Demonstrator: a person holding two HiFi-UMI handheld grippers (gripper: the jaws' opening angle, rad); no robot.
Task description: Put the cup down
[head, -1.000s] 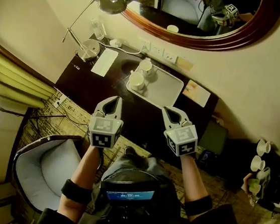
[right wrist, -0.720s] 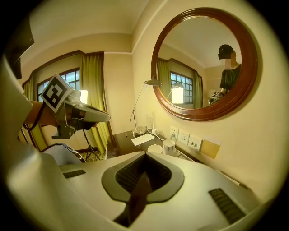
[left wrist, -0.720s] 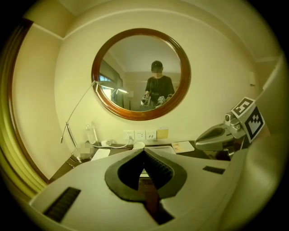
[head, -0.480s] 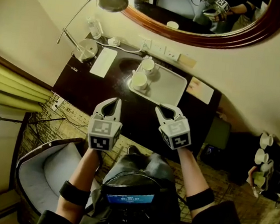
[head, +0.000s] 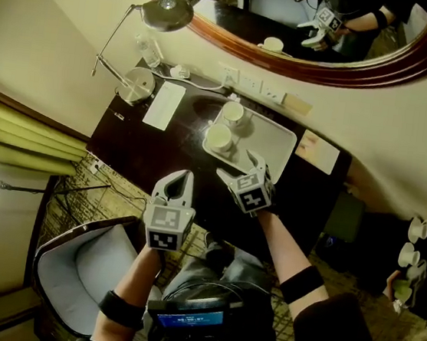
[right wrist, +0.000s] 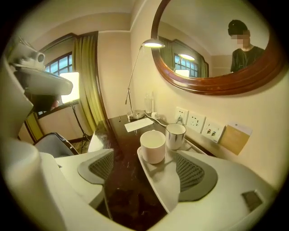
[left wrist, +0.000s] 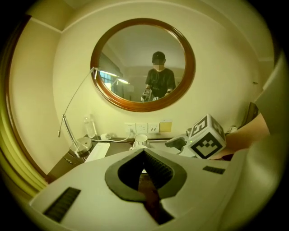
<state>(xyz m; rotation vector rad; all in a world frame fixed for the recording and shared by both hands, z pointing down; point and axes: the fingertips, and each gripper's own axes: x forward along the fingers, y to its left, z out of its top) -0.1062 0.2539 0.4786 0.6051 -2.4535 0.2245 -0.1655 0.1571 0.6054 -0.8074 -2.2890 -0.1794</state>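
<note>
Two white cups stand on a pale tray (head: 274, 146) on the dark desk (head: 147, 146): a nearer cup (head: 219, 138) (right wrist: 153, 145) and a farther one with a dark rim (head: 233, 113) (right wrist: 175, 135). My right gripper (head: 243, 169) (right wrist: 145, 169) hovers over the tray's (right wrist: 168, 189) near edge. Its jaws have just been opening, stand wide and hold nothing; the nearer cup is just ahead of the tips. My left gripper (head: 179, 179) (left wrist: 143, 151) is shut and empty, off the desk's front edge. In the left gripper view one cup (left wrist: 141, 140) shows beyond the tips.
A desk lamp (head: 165, 9), a bottle (head: 146, 46) and a white paper (head: 163, 106) are at the desk's left end. A card (head: 316, 151) lies right of the tray. Wall sockets (right wrist: 198, 122) and an oval mirror (head: 343, 62) are behind. A grey chair (head: 78, 265) stands at lower left.
My right gripper has moved forward and down to the tray's near edge, and its jaws have spread from shut to wide. The left gripper has sunk a little.
</note>
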